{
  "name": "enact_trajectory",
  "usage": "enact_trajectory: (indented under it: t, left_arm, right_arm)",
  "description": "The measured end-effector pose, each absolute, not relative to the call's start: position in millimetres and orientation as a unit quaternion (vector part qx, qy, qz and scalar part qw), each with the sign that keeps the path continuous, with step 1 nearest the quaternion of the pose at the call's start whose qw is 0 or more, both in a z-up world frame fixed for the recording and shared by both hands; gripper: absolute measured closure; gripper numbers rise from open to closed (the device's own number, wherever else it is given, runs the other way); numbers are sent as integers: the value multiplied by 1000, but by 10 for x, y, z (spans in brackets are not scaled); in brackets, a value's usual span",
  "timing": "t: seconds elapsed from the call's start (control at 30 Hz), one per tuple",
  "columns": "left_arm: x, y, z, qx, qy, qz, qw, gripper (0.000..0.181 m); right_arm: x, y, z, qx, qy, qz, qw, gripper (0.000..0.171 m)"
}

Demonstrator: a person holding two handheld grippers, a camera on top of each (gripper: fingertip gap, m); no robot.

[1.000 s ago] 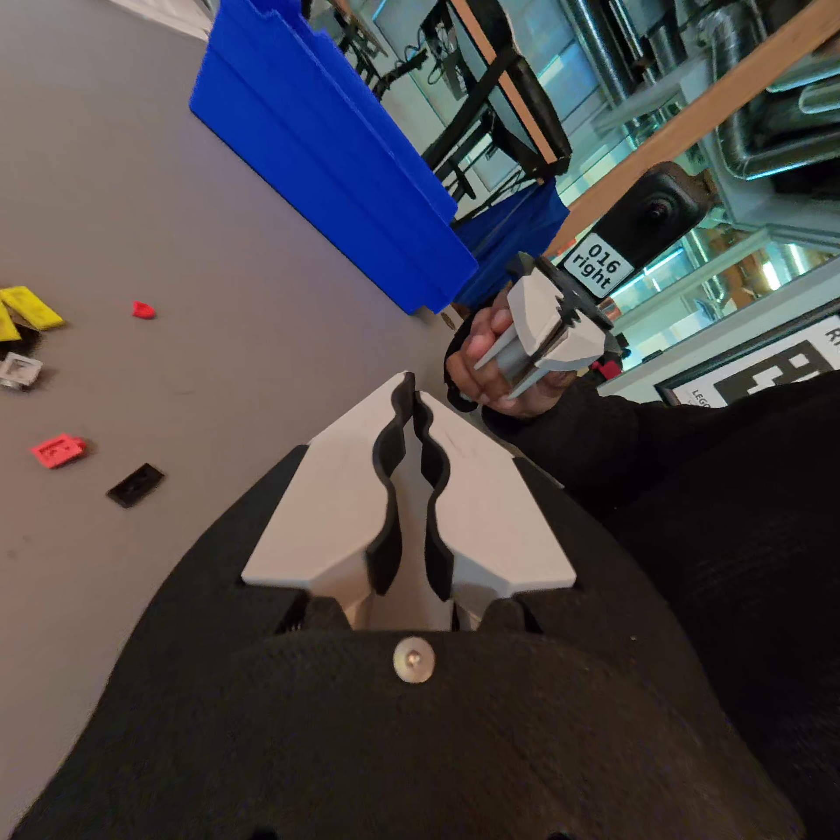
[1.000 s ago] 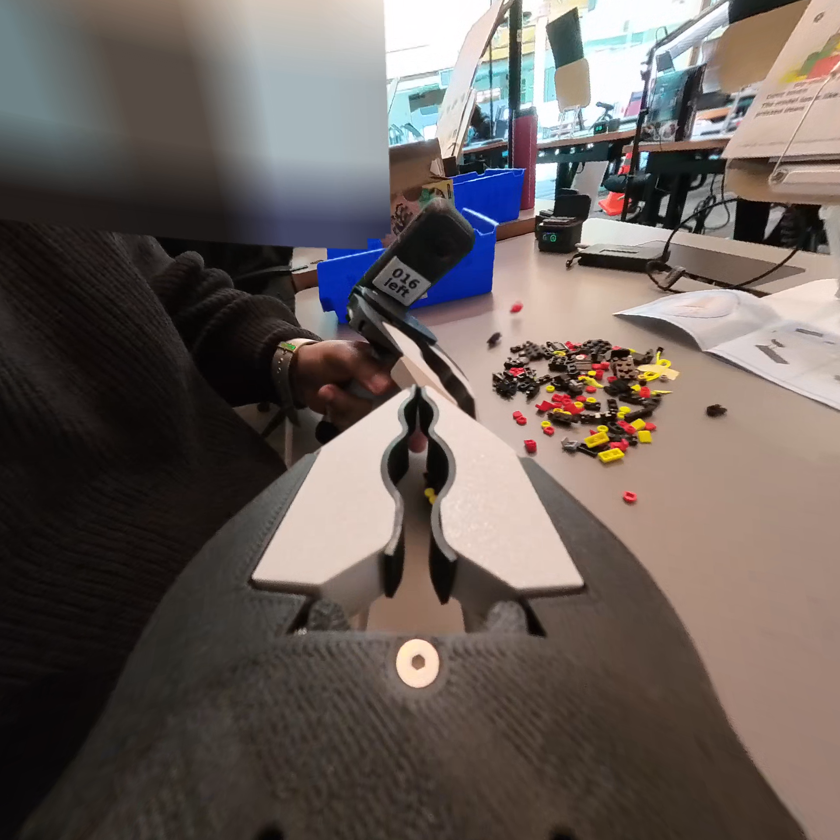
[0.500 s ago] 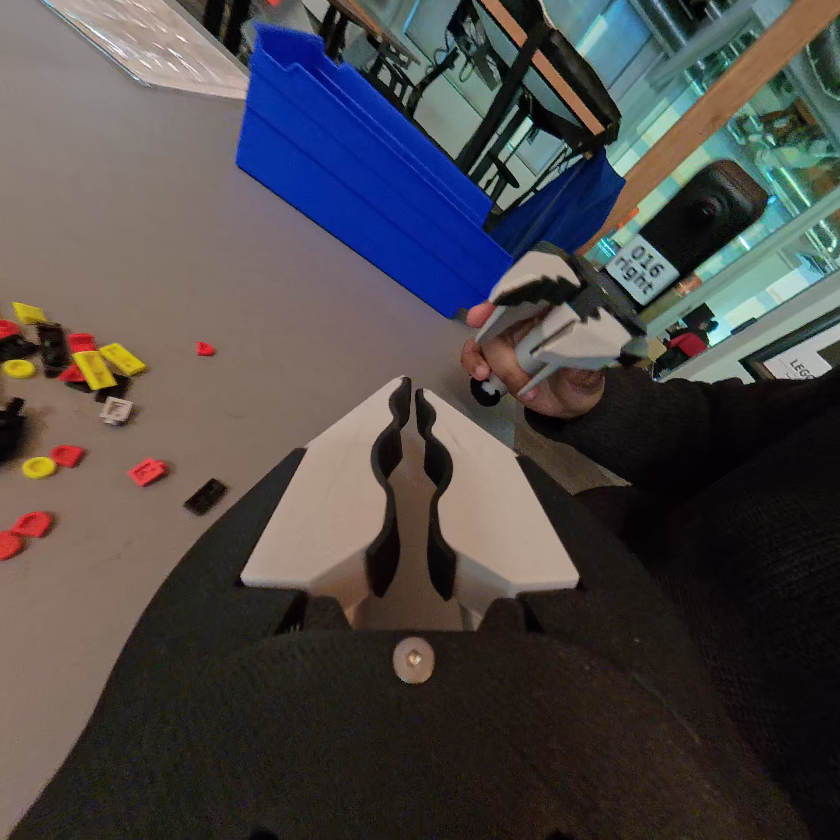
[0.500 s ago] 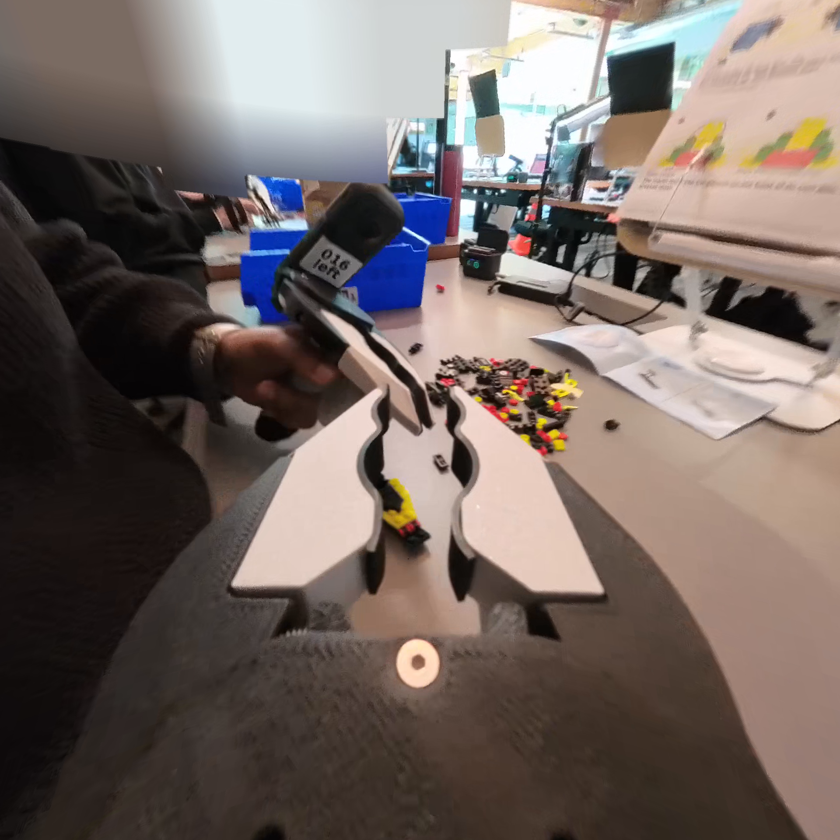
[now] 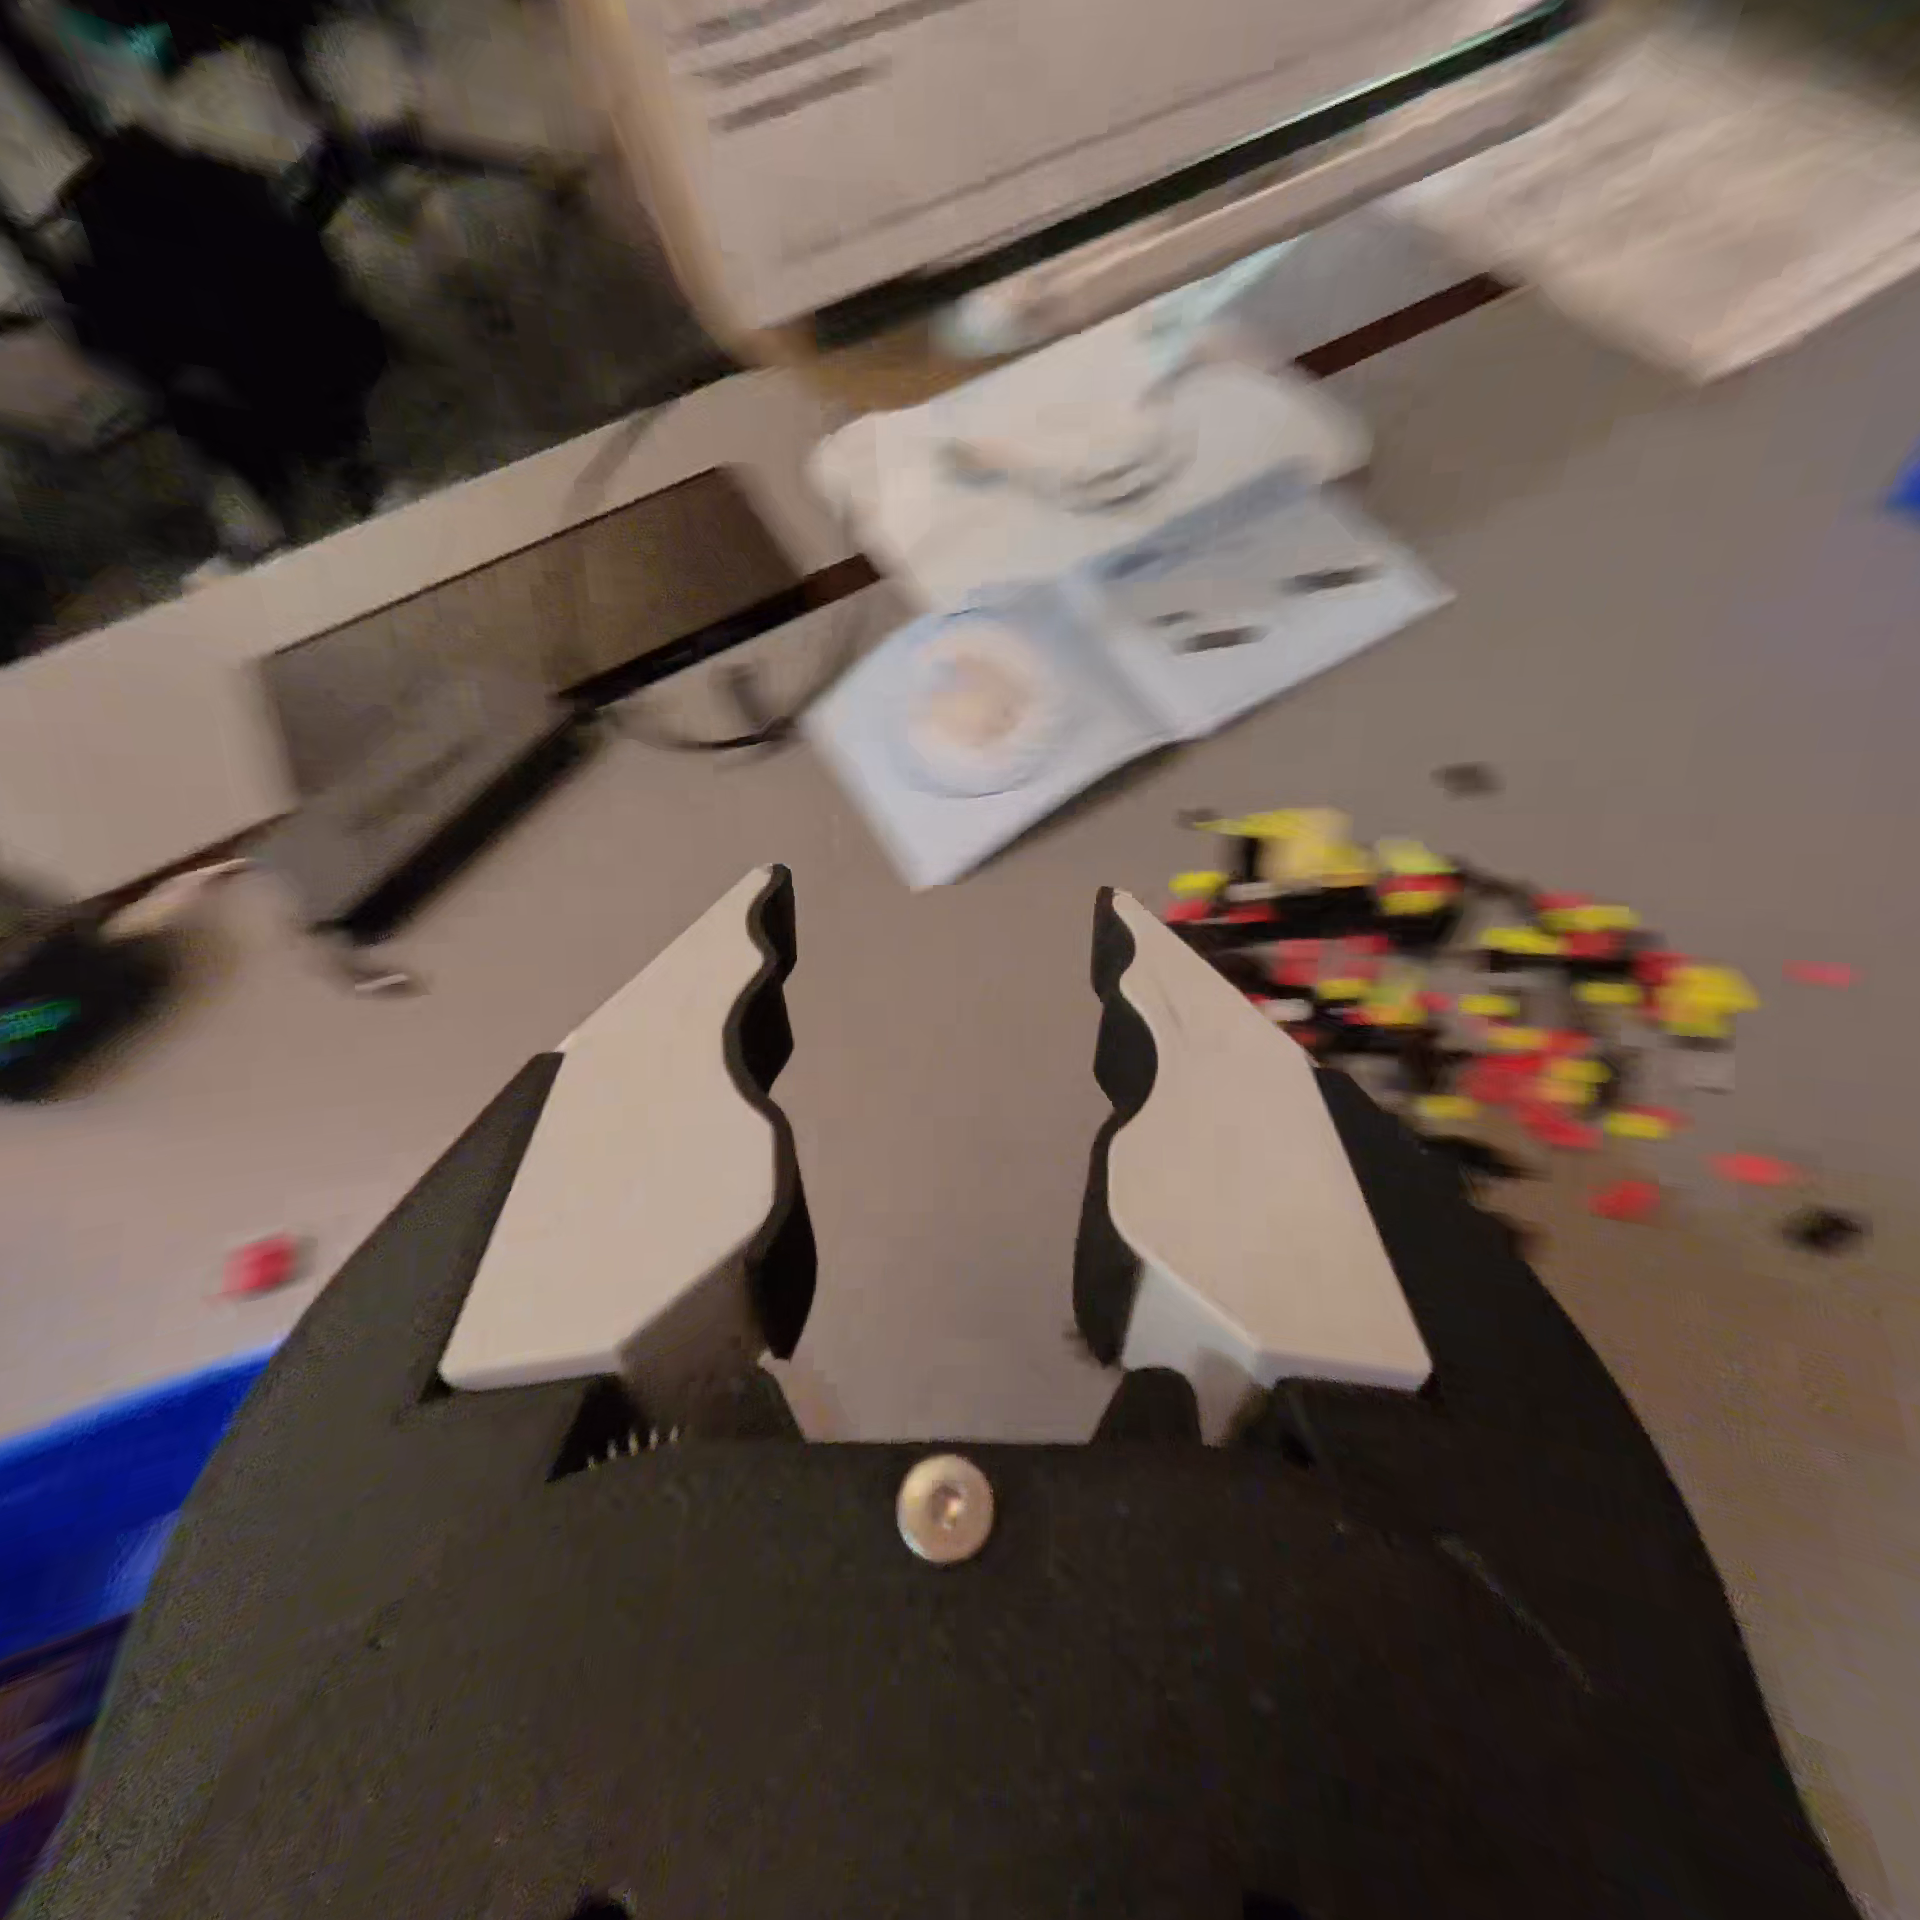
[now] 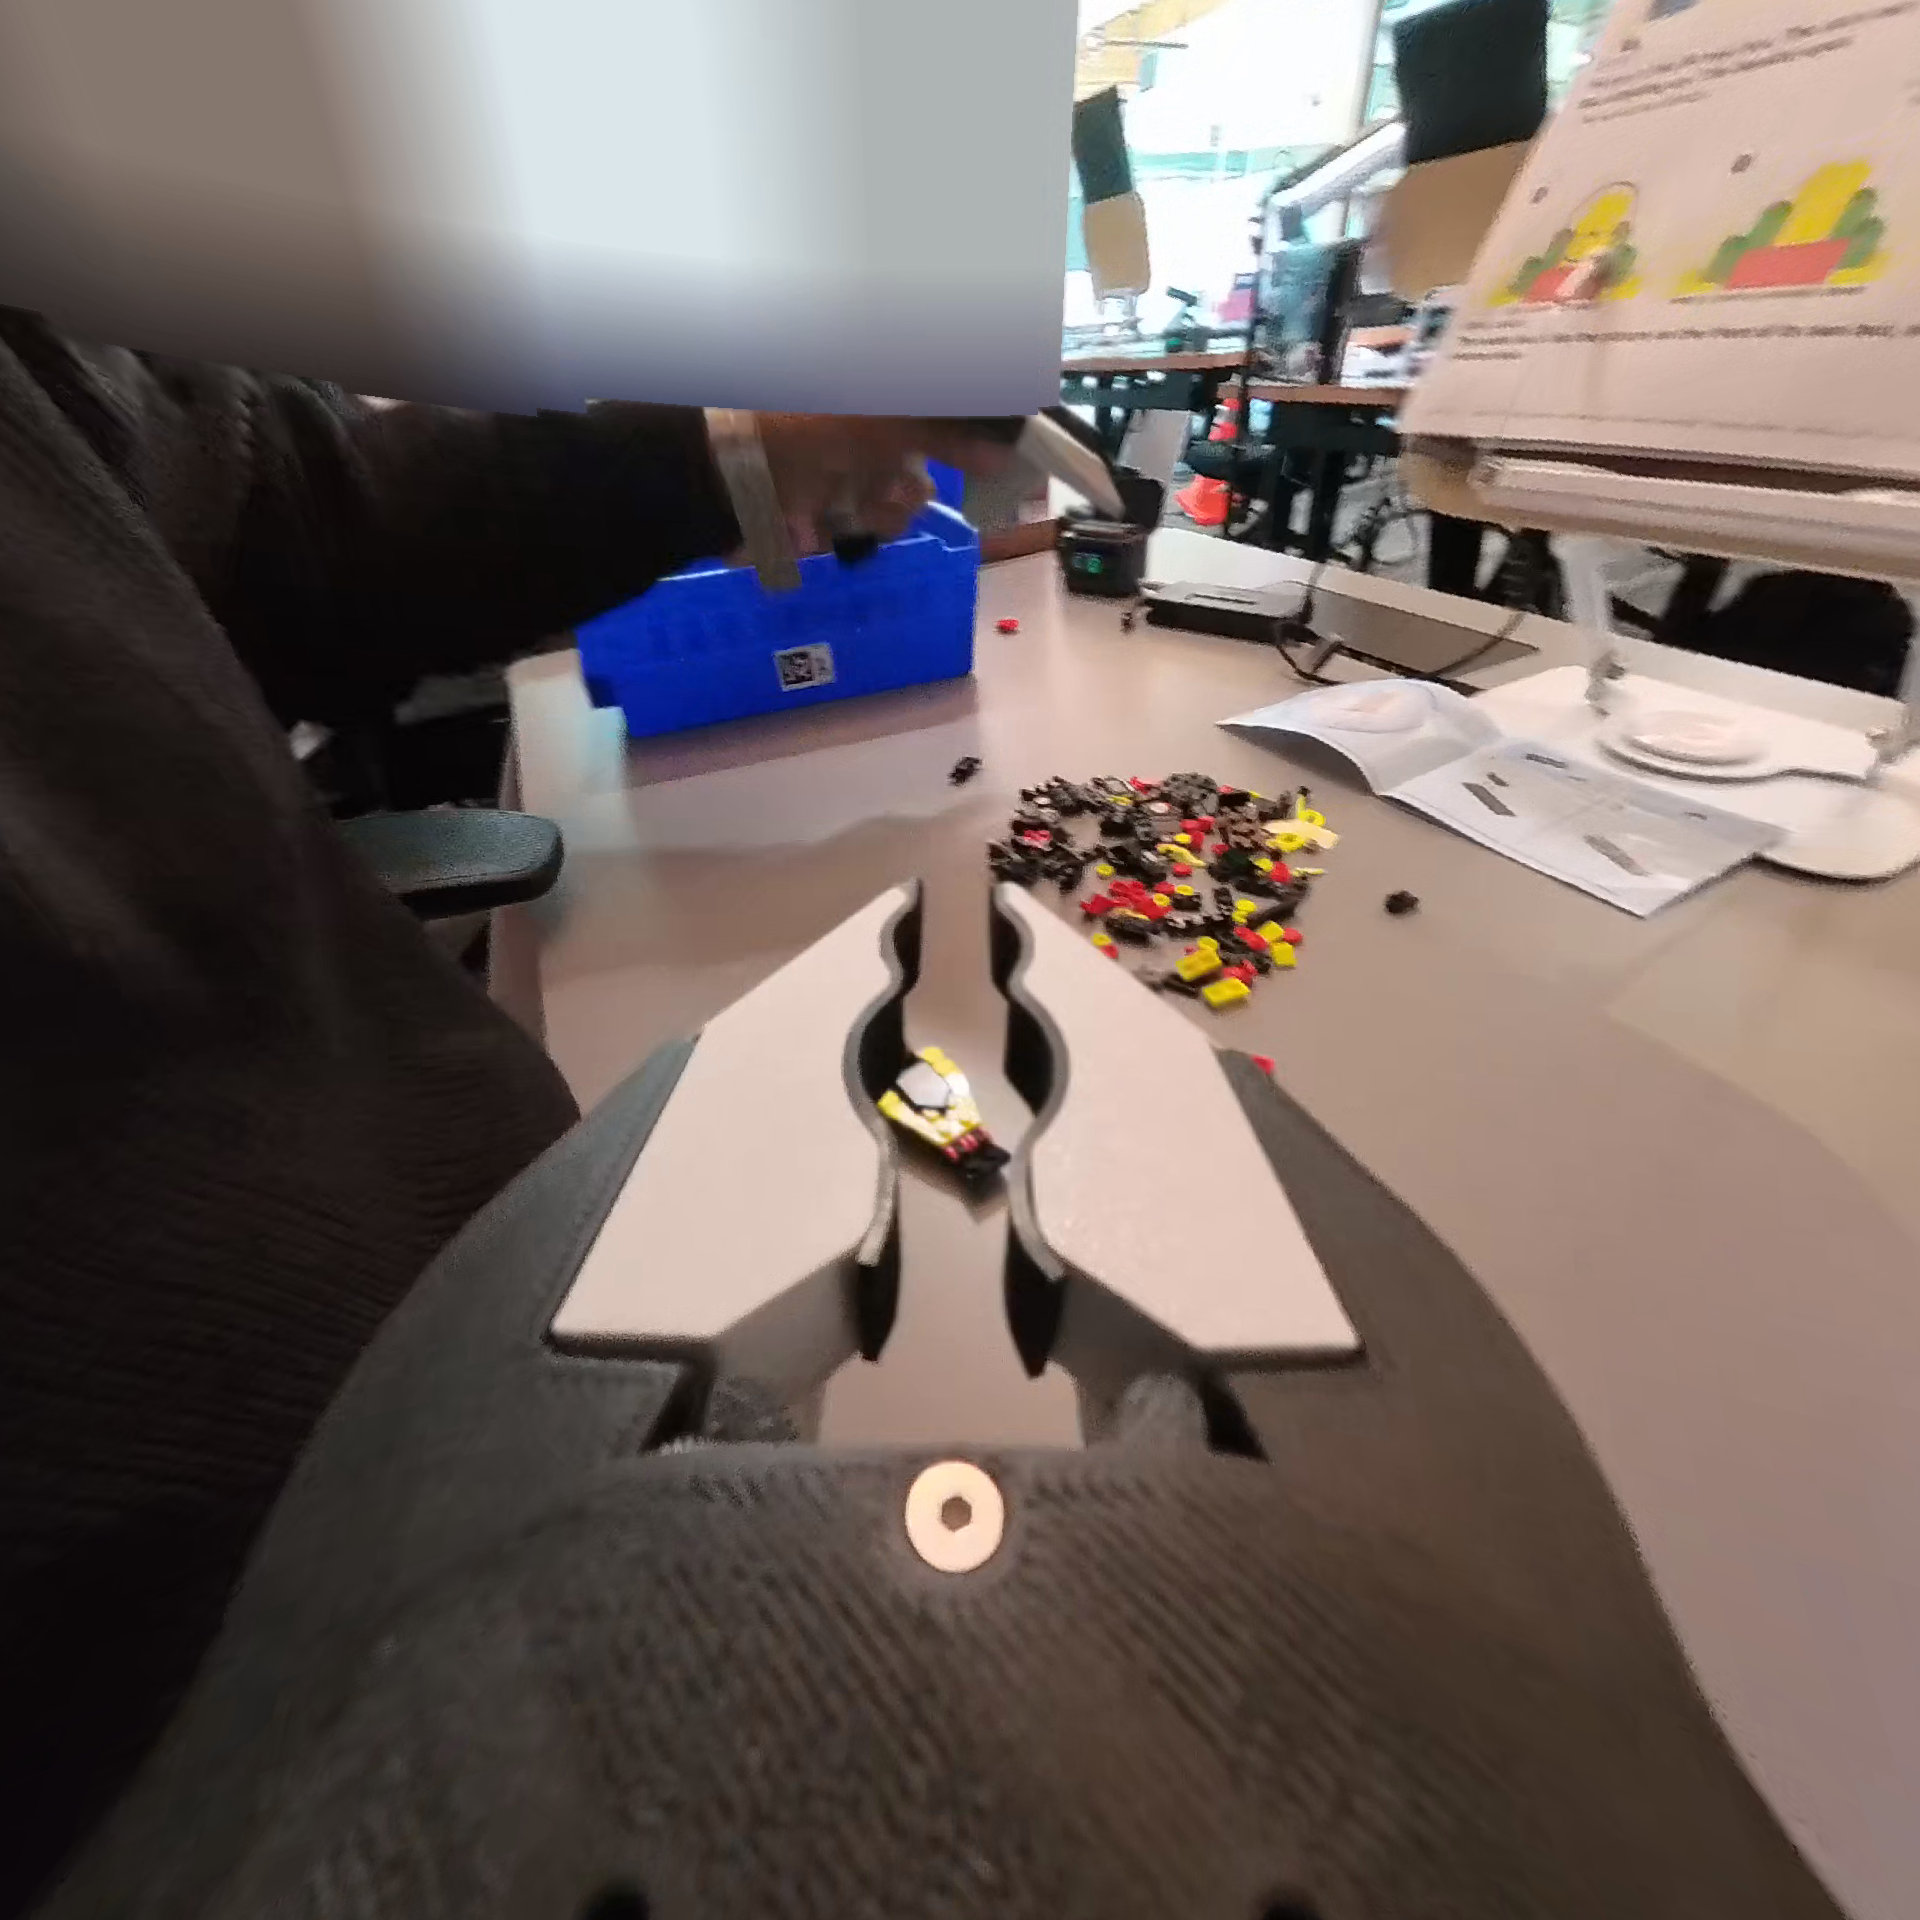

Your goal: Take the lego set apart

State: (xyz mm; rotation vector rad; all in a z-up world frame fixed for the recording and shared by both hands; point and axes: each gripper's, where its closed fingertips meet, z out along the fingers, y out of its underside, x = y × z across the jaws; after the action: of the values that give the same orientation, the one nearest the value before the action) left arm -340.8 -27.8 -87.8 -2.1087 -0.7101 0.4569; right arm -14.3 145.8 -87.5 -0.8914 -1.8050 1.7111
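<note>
STEP: regrasp pending | left hand-held gripper (image 5: 943,904) jaws wide apart, empty | right hand-held gripper (image 6: 956,902) slightly parted, ungripped | small yellow-black lego sub-assembly (image 6: 940,1127) on grey counter (image 6: 1455,1091), between right jaws, near loose brick pile (image 6: 1164,873) | NEXT: close right jaws on it.

Lab/open office w/ workstations: rows of desks (image 6: 1320,390) w/ monitors (image 6: 1304,281) in bkgd, blue parts bin (image 6: 790,644) and instruction booklet (image 6: 1496,790) on the counter (image 6: 1558,1091).

Grey table (image 6: 1558,1143), loose lego pieces (image 6: 1174,873), open booklet (image 6: 1507,790), blue bin (image 6: 790,655)
</note>
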Motion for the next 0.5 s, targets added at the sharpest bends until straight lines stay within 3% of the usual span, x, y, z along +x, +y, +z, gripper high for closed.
enact_trajectory:
  t: [0.1, 0.2, 0.23, 0.33, 0.5]
  left_arm:
    - [-4251, -973, -988, -890, -330, 198, 243, 128]
    - [-4656, -1743, -1427, -913, -392, 109, 28, 131]
    - [-4749, -1929, -1545, -904, -420, 84, -11, 141]
    - [-4975, -2273, -1830, -863, -499, 36, -72, 158]
    - [-4964, -2480, -2109, -859, -489, -7, -153, 151]
  right_arm:
    - [-172, 1558, -983, -344, -662, 618, 247, 153]
    - [-228, 1619, -1097, -357, -669, 609, 233, 151]
    - [-239, 1639, -1130, -362, -669, 608, 226, 151]
    - [-276, 1742, -1174, -376, -664, 608, 221, 150]
    - [-380, 1989, -1209, -400, -647, 599, 251, 154]
